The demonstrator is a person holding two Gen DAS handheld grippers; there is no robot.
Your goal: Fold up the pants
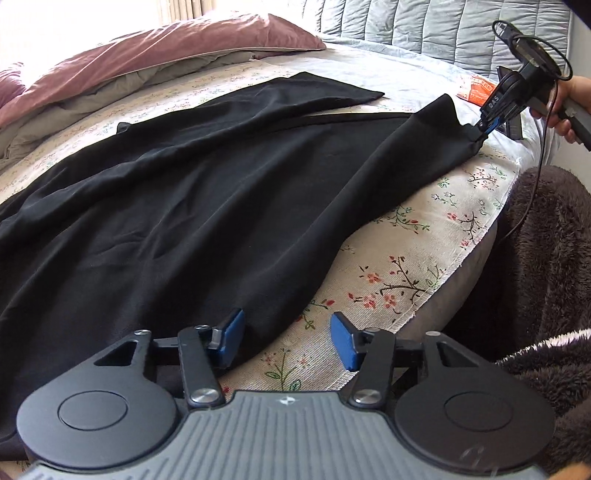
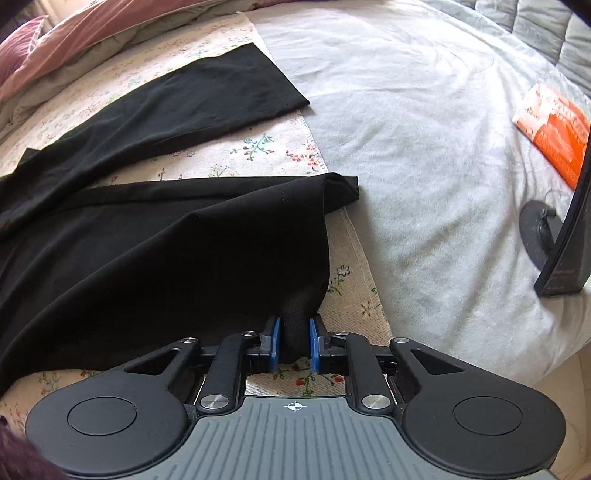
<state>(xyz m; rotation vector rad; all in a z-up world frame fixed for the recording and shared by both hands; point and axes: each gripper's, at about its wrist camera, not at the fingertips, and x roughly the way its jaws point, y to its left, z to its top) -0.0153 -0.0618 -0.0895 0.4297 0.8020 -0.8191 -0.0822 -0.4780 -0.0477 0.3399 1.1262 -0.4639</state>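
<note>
I hold a claw in each hand over a bed, and black pants (image 1: 192, 192) lie spread across a cream cloth with small flowers (image 1: 399, 273) on top of it. My left claw (image 1: 287, 338) stands open, its blue pads apart; the near edge of the pants lies between them, the left pad resting on the black cloth and the right pad over the flowered cloth, neither one squeezing. My right claw (image 2: 292, 343) is closed on a bunched corner of the pants (image 2: 155, 258), at the hem of the nearer leg, with the blue pads pressing the black fabric from both sides. From the left camera, that same claw (image 1: 484, 127) shows at the far right, pinching the hem and lifting it slightly off the bed, my hand (image 1: 570, 107) on its handle and a thin black cable looping from it. White letters on its side are too small to read surely. The other pant leg (image 2: 207, 92) lies flat farther off, its hem reaching a pale blue sheet (image 2: 424, 129). An orange and white packet (image 2: 554, 133) rests on that sheet, its print unreadable. A mauve pillow (image 1: 177, 48) sits at the far left, beside a grey quilted headboard (image 1: 424, 22). A dark fuzzy blanket (image 1: 546, 258) hangs by the bed's edge at right.
</note>
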